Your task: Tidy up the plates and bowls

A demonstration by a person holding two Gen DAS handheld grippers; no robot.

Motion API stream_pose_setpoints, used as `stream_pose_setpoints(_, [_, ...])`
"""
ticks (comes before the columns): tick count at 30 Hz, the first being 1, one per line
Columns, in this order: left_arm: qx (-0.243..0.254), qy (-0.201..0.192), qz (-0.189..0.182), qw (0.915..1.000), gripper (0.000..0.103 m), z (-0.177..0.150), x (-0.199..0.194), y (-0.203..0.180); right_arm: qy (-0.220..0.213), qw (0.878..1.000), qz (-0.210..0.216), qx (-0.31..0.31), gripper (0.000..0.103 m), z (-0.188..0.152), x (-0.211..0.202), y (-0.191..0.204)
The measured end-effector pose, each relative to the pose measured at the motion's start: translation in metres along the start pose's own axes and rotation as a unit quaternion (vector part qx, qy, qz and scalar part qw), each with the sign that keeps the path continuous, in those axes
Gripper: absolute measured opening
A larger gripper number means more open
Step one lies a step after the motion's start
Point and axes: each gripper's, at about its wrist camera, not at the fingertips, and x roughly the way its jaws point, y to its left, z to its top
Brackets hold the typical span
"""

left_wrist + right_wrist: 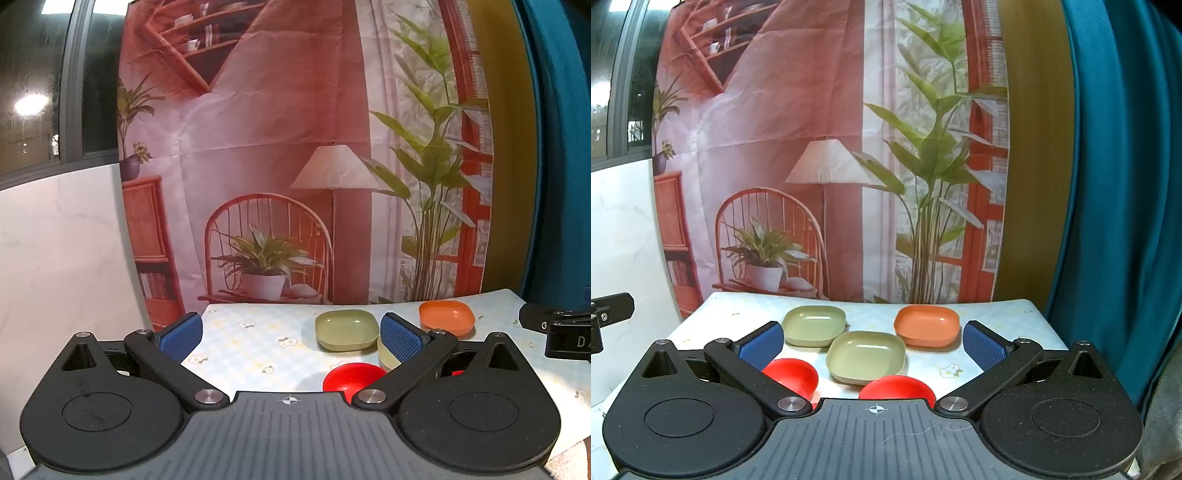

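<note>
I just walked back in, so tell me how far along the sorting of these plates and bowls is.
Nothing looks done yet. Two green dishes, the orange dish and two red bowls sit separately on the table, none stacked. Nothing is in hand: the left tongs and right tongs are open and empty. All the grouping remains.

The left gripper's (291,338) right finger hides most of a pale green bowl (388,356). The right gripper's (873,345) body covers the near edges of both red bowls (792,376).
</note>
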Motion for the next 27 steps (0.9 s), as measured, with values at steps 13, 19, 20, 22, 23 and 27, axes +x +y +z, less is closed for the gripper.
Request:
stream_pose_setpoints(13, [0.0, 0.002, 0.0, 1.0, 0.103, 0.0003, -0.0007, 0.0, 0.0, 1.0, -0.001, -0.001, 0.103, 0.0004, -0.0002, -0.0006])
stream_pose_setpoints(19, [0.0, 0.001, 0.0, 1.0, 0.103, -0.0007, 0.001, 0.0005, 0.0, 1.0, -0.001, -0.002, 0.103, -0.0005, 0.0003, -0.0011])
stream_pose_setpoints(20, [0.0, 0.001, 0.0, 1.0, 0.103, -0.0008, 0.0009, 0.0004, 0.0, 1.0, -0.001, -0.002, 0.103, -0.0004, 0.0003, -0.0013])
stream_pose_setpoints(22, [0.0, 0.001, 0.0, 1.0, 0.103, -0.0007, 0.0011, 0.0005, 0.0, 1.0, -0.001, -0.002, 0.103, -0.0002, 0.0003, -0.0016])
stream_pose_setpoints(23, [0.0, 0.002, 0.0, 1.0, 0.103, -0.0005, 0.0012, 0.0005, 0.0, 1.0, -0.001, -0.002, 0.103, -0.0002, 0.0003, -0.0017])
stream_pose_setpoints(27, [0.0, 0.002, 0.0, 1.0, 0.103, -0.0005, 0.0011, 0.0004, 0.0, 1.0, 0.0, -0.002, 0.103, 0.0002, 0.0003, -0.0023])
